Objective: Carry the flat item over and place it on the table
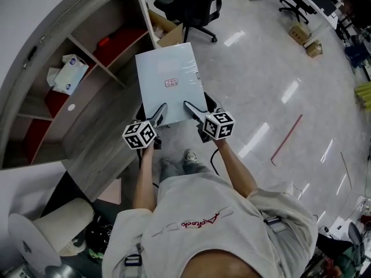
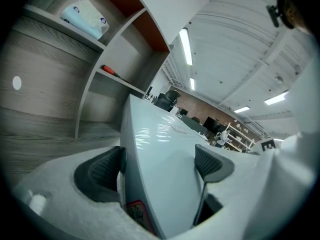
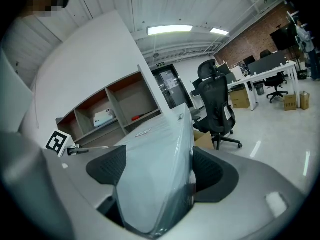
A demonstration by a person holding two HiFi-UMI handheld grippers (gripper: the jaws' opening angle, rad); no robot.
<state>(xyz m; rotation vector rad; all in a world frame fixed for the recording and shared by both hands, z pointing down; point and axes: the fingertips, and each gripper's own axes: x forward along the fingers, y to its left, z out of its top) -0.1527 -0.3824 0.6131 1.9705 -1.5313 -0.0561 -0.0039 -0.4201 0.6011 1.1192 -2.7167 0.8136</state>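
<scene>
A flat pale blue-grey package point(image 1: 170, 81) wrapped in clear film, with a small red label on top, is held level in the air in front of the person. My left gripper point(image 1: 160, 112) is shut on its near left edge and my right gripper point(image 1: 190, 108) is shut on its near right edge. In the left gripper view the package point(image 2: 160, 159) fills the gap between the two dark pads point(image 2: 100, 171). The right gripper view shows the package point(image 3: 157, 174) clamped the same way between its pads point(image 3: 107, 166).
A grey wood shelving unit point(image 1: 81, 86) with red back panels stands at the left, holding a white packet point(image 1: 68, 74) and a red tool point(image 2: 112, 72). A black office chair point(image 1: 194, 7) and a cardboard box point(image 1: 168, 30) stand ahead on the glossy floor. Desks point(image 3: 257, 76) lie far right.
</scene>
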